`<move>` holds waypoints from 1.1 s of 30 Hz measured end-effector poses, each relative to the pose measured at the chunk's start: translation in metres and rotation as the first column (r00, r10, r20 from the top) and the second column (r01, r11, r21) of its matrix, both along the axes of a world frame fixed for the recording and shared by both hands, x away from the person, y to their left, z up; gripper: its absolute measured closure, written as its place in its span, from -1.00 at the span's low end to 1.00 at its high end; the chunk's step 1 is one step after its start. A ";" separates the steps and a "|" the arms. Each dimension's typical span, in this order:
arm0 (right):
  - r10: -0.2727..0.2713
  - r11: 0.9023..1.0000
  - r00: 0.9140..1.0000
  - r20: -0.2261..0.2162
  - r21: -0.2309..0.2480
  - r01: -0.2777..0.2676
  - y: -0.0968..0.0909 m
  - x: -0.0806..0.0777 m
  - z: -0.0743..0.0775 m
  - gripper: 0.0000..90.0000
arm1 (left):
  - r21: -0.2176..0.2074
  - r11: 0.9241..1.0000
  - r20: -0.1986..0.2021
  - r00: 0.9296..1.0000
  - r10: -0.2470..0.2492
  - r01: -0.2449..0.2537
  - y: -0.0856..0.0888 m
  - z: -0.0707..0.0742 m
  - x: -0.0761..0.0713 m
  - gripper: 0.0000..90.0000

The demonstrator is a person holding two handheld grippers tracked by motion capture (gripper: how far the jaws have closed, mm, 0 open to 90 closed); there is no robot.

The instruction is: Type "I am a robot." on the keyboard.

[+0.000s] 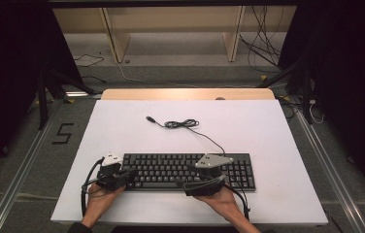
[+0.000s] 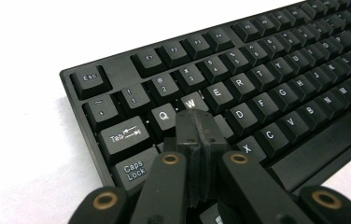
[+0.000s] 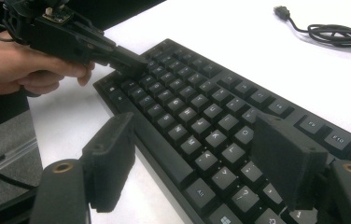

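A white table (image 1: 268,145) is filling the middle of a dim room, a wooden strip running along its far edge and loose wires lying on the floor beyond. The black keyboard (image 1: 190,171) is lying flat near the table's front edge, its long side running across the person's front; its cable (image 1: 183,124) is trailing away in a loose coil toward mid-table, the plug lying free. Judged from its build, the keyboard is going to handle as a stiff, fairly light slab — keys springy and yielding, case hard and smooth; the plain side edges or front lip are offering the surest hold. The left gripper (image 2: 196,122) is hovering with its fingers pressed together, empty, tips poised over the keys just below W — whether they are touching, the pictures are not settling; the right gripper (image 3: 192,158) is standing with fingers wide apart over the keyboard's front edge, clamping nothing. Open table is lying to the far side and to the right; the near edge is leaving little margin, and the coil could be snagging any slide.
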State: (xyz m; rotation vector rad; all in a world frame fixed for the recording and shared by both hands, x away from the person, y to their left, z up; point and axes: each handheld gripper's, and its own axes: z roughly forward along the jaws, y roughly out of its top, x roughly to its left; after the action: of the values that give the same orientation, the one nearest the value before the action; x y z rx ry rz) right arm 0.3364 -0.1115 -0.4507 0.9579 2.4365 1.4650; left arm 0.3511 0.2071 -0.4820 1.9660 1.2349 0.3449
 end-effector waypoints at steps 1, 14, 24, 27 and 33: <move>0.000 1.000 1.000 0.000 0.000 0.000 0.000 0.000 0.000 -0.30 | -0.011 1.000 0.001 1.000 -0.002 0.002 0.000 0.000 -0.001 0.97; 0.004 1.000 1.000 -0.004 0.002 -0.004 0.005 0.000 -0.003 -0.29 | -0.062 0.998 0.012 1.000 0.026 -0.025 0.007 0.012 -0.011 0.30; 0.026 1.000 1.000 -0.017 -0.018 -0.026 0.016 0.003 -0.009 -0.05 | -0.157 0.988 0.045 0.999 0.003 0.004 0.013 0.017 -0.018 -0.11; 0.031 0.999 0.999 -0.023 -0.017 -0.031 0.017 0.003 -0.008 0.07 | -0.178 0.984 0.055 0.998 0.008 0.002 0.012 0.019 -0.020 -0.19; 0.040 0.999 0.998 -0.038 -0.025 -0.041 0.021 0.005 -0.011 0.42 | -0.193 0.981 0.064 0.998 0.014 -0.001 0.012 0.020 -0.022 -0.29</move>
State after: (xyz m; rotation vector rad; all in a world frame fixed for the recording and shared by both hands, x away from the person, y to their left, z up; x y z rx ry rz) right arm 0.3417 -0.0904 -0.4612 0.9440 2.5092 1.4370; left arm 0.3291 0.2192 -0.4622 1.7714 1.1887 0.2797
